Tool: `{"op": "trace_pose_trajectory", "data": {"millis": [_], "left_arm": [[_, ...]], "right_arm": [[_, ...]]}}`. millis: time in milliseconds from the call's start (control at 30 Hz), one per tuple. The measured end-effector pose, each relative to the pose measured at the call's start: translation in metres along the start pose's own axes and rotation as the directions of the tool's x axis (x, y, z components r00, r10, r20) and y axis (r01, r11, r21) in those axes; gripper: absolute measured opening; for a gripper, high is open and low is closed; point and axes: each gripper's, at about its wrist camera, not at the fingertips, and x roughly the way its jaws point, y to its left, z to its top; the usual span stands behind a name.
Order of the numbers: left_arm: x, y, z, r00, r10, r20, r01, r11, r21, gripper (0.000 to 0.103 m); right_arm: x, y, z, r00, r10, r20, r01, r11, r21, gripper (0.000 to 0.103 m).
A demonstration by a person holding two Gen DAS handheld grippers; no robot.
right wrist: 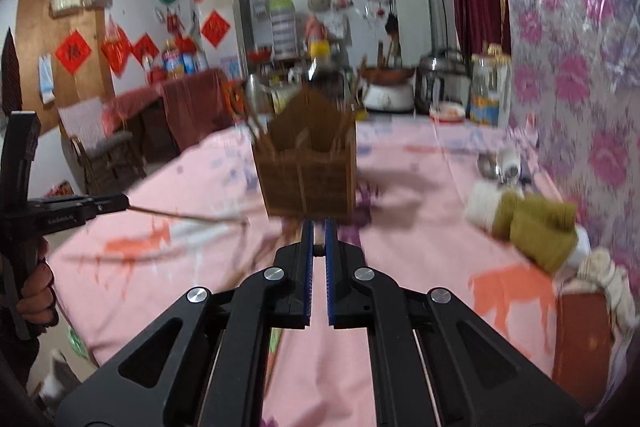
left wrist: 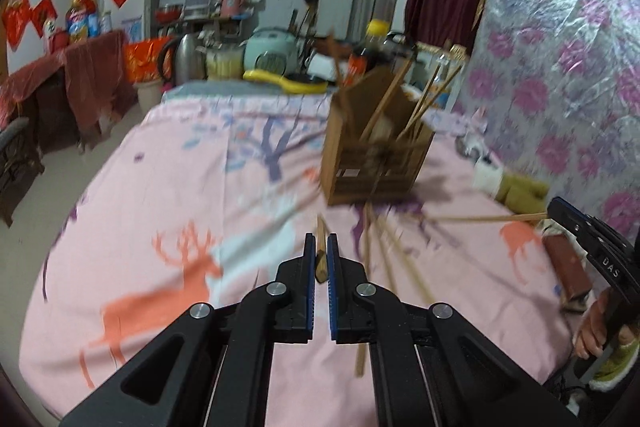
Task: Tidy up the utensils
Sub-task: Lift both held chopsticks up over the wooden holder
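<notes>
Left wrist view | left gripper pinches one thin brown wooden chopstick | right gripper pinches a second chopstick | more chopsticks lie loose on pink deer-print cloth, blurred, count unclear | one wooden holder box upright beyond, several sticks leaning inside

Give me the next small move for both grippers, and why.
Probably carry both toward the wooden holder and tip the sticks in. The left gripper is shut on a chopstick; the right gripper holds another chopstick out level. The holder already has several standing in it, while loose chopsticks still lie on the pink cloth in front.
</notes>
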Motion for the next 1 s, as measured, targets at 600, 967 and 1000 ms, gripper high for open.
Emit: {"op": "trace_pose_trajectory", "data": {"millis": [600,967,1000], "left_arm": [[0.023,-0.045,0.079,0.999,-0.035,0.012,0.034,0.992,0.124,0.006],[0.006,-0.086,0.184,0.983,-0.103,0.15,0.076,0.981,0.176,0.006],[0.008,-0.088,0.193,0.982,-0.095,0.162,0.066,0.982,0.177,0.006]], "right_arm": [[0.024,-0.009,0.063,0.998,0.043,0.035,-0.043,0.999,0.019,0.006],[0.043,0.003,0.165,0.983,0.04,0.181,-0.032,0.998,-0.048,0.006],[0.045,0.004,0.173,0.98,0.036,0.197,-0.027,0.999,-0.047,0.006]]}}
